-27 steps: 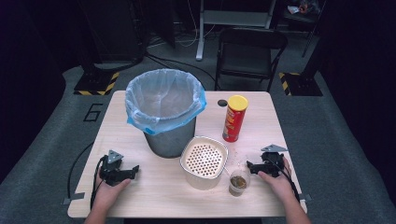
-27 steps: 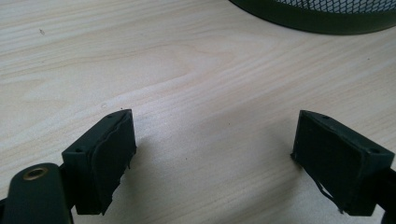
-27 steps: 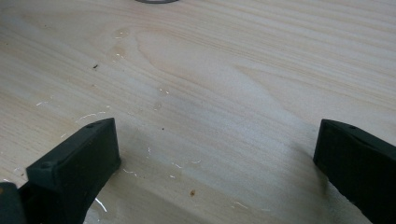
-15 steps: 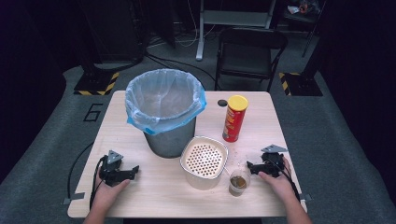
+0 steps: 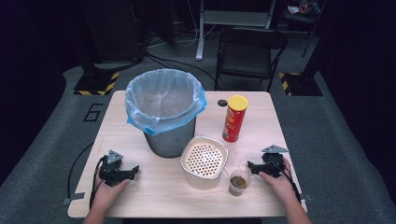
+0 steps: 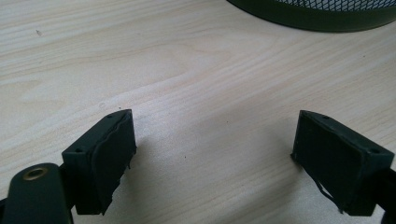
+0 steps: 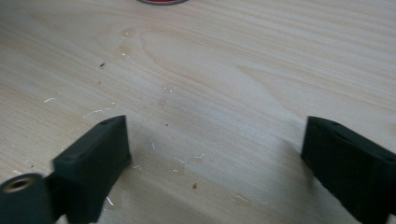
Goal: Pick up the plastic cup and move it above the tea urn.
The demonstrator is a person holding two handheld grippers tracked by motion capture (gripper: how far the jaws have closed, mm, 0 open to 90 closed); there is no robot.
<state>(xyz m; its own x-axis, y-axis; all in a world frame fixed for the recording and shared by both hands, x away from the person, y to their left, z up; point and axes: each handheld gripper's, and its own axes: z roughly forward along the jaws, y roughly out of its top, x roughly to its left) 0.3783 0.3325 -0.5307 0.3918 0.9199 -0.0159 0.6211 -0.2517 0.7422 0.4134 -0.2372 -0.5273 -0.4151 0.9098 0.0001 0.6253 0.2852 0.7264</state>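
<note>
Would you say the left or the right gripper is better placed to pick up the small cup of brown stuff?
Right. The right gripper sits open just beside the cup; the left gripper lies beyond the perforated bowl.

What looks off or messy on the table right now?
Small white flecks and a few dark crumbs are scattered on the wooden table between the right gripper fingers, plus a faint wet-looking smear farther ahead. Everything else stands upright.

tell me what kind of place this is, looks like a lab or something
Probably a lab or studio set up for recording: a lone wooden table on grey carpet, black-and-yellow hazard tape around stand bases, a folding chair, and dark surroundings.
</note>
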